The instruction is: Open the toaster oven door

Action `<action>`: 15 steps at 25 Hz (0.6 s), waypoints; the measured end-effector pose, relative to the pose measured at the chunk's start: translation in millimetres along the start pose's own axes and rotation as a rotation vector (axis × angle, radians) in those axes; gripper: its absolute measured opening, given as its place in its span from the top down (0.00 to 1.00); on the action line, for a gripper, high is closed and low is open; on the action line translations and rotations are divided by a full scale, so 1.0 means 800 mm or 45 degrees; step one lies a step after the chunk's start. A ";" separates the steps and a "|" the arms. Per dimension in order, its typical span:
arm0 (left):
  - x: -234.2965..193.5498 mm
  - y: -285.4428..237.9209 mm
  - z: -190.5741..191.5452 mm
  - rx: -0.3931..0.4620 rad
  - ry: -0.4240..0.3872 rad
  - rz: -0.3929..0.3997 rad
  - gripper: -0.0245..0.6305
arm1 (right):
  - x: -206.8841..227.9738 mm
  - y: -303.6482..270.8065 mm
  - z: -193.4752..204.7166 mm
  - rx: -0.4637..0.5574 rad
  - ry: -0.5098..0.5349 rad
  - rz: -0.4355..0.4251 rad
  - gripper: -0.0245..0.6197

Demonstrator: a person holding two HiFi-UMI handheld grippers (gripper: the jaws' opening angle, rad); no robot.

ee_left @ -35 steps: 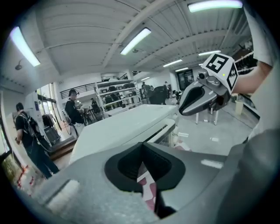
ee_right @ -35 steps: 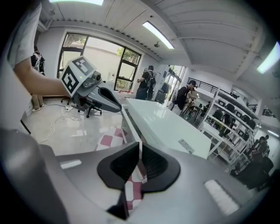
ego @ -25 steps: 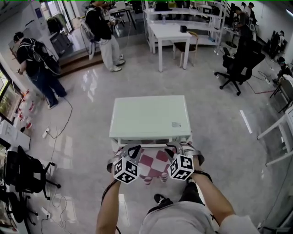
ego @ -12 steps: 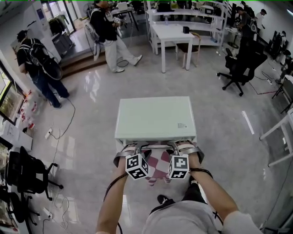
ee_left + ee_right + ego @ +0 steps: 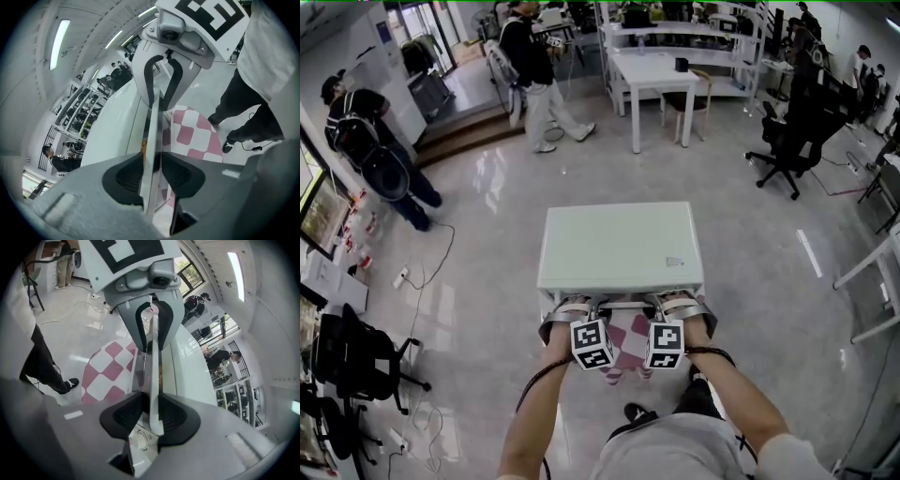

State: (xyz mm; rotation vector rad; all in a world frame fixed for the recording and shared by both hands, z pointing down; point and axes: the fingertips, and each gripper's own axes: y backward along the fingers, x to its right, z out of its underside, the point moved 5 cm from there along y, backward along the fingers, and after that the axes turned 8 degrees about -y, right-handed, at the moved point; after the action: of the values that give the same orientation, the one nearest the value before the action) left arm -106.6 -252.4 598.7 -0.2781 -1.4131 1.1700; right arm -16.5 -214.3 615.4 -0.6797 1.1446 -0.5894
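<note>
The toaster oven (image 5: 619, 246) sits in the middle of the head view with its pale top facing up. A pink-and-white checked cloth (image 5: 623, 345) shows below its front. The door handle (image 5: 626, 303), a thin white bar, runs along the front edge of the oven.

Both grippers are on that bar. The left gripper (image 5: 579, 307) is near its left end and the right gripper (image 5: 673, 306) near its right end.

In the left gripper view the door handle (image 5: 154, 133) passes between the 2 jaws, which have just been opening. A thin dark gap shows on 1 side, so they are not clamped on it.

In the right gripper view the jaws have just been closing and press on the door handle (image 5: 153, 366) from both sides. A dial (image 5: 139, 440) on the oven's front shows just below them.
</note>
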 end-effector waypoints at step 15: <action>0.014 0.002 -0.007 0.007 0.043 -0.001 0.79 | -0.015 0.011 -0.001 0.041 -0.047 -0.043 0.81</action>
State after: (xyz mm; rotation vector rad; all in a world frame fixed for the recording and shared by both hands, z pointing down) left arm -105.7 -240.8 603.0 -0.2922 -1.3805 1.1630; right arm -20.2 -199.9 616.5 -0.6806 1.0890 -0.6203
